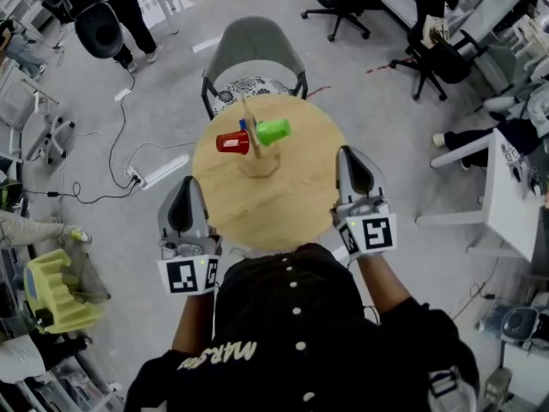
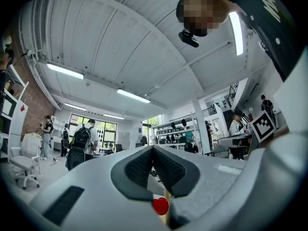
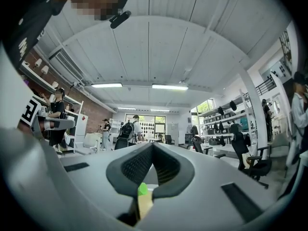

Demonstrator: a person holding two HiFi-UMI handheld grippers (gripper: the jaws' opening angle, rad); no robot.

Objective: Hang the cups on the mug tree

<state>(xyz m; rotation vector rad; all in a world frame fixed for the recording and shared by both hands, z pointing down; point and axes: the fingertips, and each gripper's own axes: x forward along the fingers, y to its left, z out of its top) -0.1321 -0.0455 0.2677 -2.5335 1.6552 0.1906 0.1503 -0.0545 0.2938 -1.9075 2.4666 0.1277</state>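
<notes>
- Our left gripper (image 1: 186, 184) sits at the left rim of the round wooden table (image 1: 283, 217), apart from the cups. In the left gripper view its jaws are pressed together at the tips with nothing between them.
- The red cup (image 1: 232, 142) hangs on the left side of the mug tree (image 1: 257, 163), lying sideways with its mouth turned away from the post. We also glimpse it low in the left gripper view, under the closed jaws.
- The mug tree stands upright toward the far side of the table, with a grey chair (image 1: 255, 54) behind it.
- A small blue piece (image 1: 244, 125) shows at the post between the two cups; we cannot tell what it is.
- The green cup (image 1: 274, 131) hangs on the right side of the tree, also lying sideways.
- Our right gripper (image 1: 352, 153) sits at the table's right rim, well apart from the tree, its jaws closed together and empty.
</notes>
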